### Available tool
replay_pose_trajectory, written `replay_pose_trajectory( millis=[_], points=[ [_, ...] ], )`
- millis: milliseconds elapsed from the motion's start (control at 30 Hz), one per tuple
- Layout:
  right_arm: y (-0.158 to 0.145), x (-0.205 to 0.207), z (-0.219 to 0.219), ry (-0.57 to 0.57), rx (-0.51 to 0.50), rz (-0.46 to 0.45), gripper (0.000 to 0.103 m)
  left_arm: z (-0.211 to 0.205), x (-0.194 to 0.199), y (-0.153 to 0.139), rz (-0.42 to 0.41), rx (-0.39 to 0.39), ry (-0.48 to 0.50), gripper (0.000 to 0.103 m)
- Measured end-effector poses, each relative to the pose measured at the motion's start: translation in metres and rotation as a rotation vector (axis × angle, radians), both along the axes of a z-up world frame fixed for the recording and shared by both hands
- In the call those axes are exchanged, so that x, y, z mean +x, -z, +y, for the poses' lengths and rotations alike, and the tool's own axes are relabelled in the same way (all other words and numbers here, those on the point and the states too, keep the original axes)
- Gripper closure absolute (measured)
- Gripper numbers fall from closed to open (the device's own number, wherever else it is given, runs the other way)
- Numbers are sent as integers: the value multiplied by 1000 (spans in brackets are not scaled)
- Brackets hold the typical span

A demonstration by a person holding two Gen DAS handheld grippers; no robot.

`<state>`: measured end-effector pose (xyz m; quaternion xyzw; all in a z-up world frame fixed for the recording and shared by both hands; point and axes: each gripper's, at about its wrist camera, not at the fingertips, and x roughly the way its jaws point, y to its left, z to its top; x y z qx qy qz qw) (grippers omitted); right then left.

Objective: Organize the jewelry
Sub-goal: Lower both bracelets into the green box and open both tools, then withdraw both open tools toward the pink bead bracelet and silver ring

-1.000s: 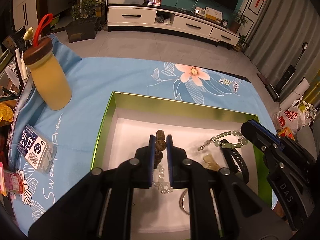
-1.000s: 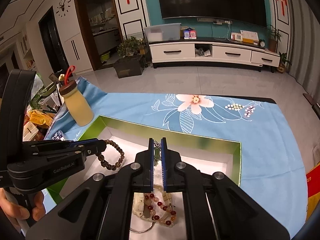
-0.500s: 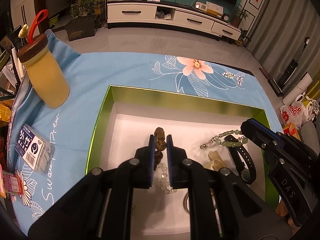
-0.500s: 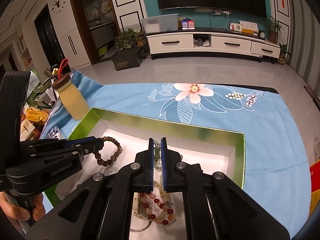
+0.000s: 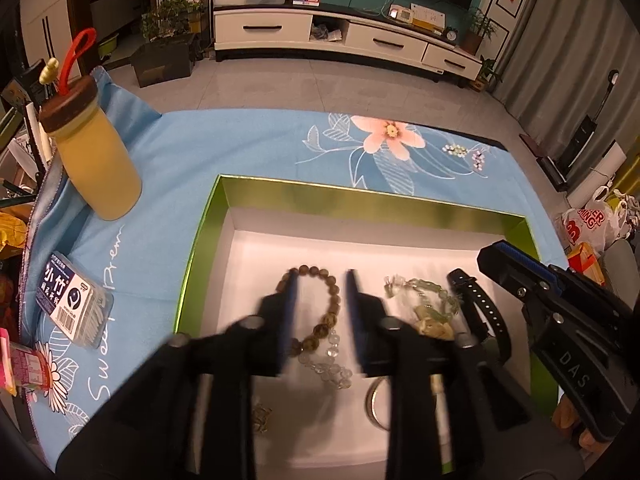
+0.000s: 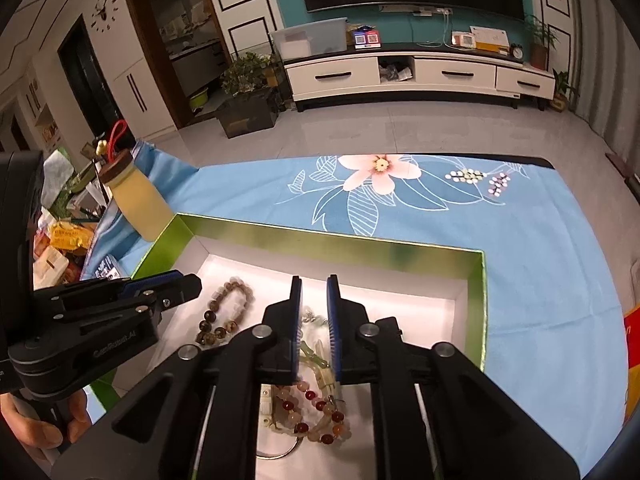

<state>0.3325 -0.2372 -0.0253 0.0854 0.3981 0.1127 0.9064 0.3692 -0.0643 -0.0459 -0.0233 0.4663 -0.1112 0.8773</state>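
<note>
A green box [image 5: 360,196] with a white floor holds the jewelry. A brown bead bracelet [image 5: 326,312] lies on the floor; it also shows in the right wrist view [image 6: 226,314]. My left gripper [image 5: 320,292] is open just above it, jaws to either side, blurred. A pale green bead chain [image 5: 430,294] lies to the right, beside a black watch strap [image 5: 480,312]. My right gripper [image 6: 313,300] is open over that green chain [image 6: 314,354]. A red and pink bead bracelet [image 6: 316,412] and a metal ring [image 5: 374,404] lie nearer.
A yellow bottle [image 5: 94,160] with a brown lid stands on the blue floral cloth [image 5: 240,148] left of the box. A small toothpick box [image 5: 70,304] lies at the left edge. Clutter sits beyond the cloth's left side, a bag [image 5: 588,224] at right.
Both grippers have opened. The left one let go of the brown bead bracelet, which now lies in the box. The right one released the green chain.
</note>
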Motion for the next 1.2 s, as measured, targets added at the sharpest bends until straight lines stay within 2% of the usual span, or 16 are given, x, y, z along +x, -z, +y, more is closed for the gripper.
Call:
replay_pose_trajectory(
  millis=[67, 100, 133, 167, 233, 267, 333, 367, 600, 633, 800, 933, 1200],
  points=[
    [-3, -7, -4, 5, 15, -11, 89, 0, -6, -5, -15, 1, 2, 57],
    [-5, -11, -6, 7, 24, -17, 85, 0, -10, -8, -23, 1, 5, 50],
    [-7, -16, -9, 8, 34, -23, 79, -1, -16, -12, -38, 9, 9, 44],
    [-9, -21, -11, 10, 40, -31, 77, -3, -20, -15, -47, 17, 12, 41],
    [-15, -34, -14, 15, 46, -50, 73, -4, -32, -21, -75, 30, 15, 28],
    [-17, -41, -17, 21, 49, -64, 70, -4, -40, -25, -91, 35, 16, 26],
    [-22, -59, -23, 35, 64, -97, 52, -4, -59, -32, -119, 41, 25, 16],
    [-25, -68, -27, 45, 72, -111, 50, -4, -68, -34, -128, 48, 25, 13],
    [-37, -133, -51, 86, 103, -167, 40, 4, -123, -36, -119, 20, 54, 3],
    [-37, -139, -53, 88, 102, -167, 36, 6, -130, -34, -111, 16, 54, 3],
    [-39, -177, -63, 108, 97, -160, 29, 17, -164, -27, -75, 14, 30, 2],
    [-36, -199, -68, 113, 95, -136, 28, 23, -190, -25, -85, 75, 3, 2],
    [-17, -235, -68, 109, 92, -85, 28, 30, -225, -18, -87, 109, -26, 2]
  ],
)
